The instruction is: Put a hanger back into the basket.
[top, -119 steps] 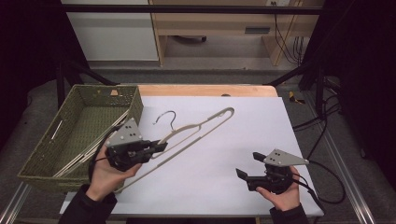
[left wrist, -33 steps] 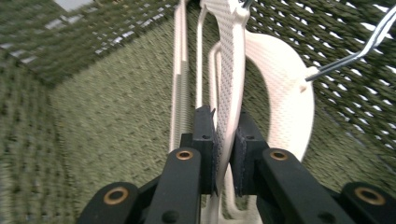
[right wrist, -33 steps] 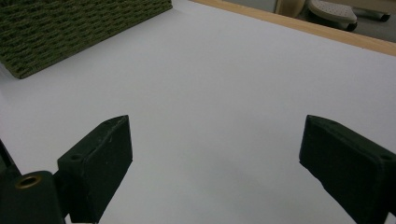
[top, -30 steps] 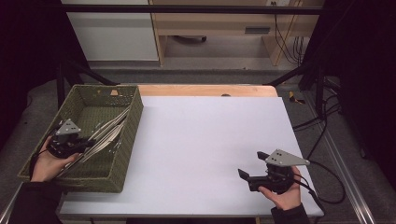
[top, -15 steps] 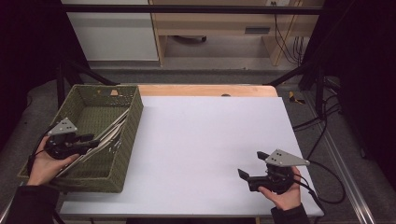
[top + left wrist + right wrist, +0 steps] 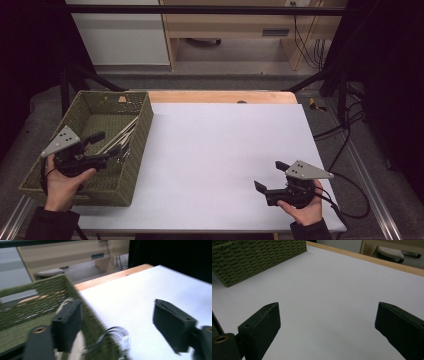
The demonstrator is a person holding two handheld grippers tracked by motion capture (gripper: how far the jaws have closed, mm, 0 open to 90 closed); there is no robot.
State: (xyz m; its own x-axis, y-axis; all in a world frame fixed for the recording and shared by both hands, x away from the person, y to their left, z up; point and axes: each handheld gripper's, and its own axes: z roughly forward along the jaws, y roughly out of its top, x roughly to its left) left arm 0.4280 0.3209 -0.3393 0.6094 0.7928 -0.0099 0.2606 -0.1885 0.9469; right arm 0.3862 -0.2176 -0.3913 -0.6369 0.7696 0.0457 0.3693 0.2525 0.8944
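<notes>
High view showed the left gripper (image 6: 105, 150) lifted above the basket (image 6: 135, 165), its jaws just opened wide and empty; the hanger (image 6: 120, 140) lay below them inside. The right gripper (image 6: 267, 176) stayed open, unmoved.

We've got a white-topped table (image 6: 215, 150) with a bare wooden strip (image 6: 220, 97) along its far edge. Woven green basket (image 6: 132, 165) sits on the left edge, running from the far-left corner almost to the near-left one.
</notes>
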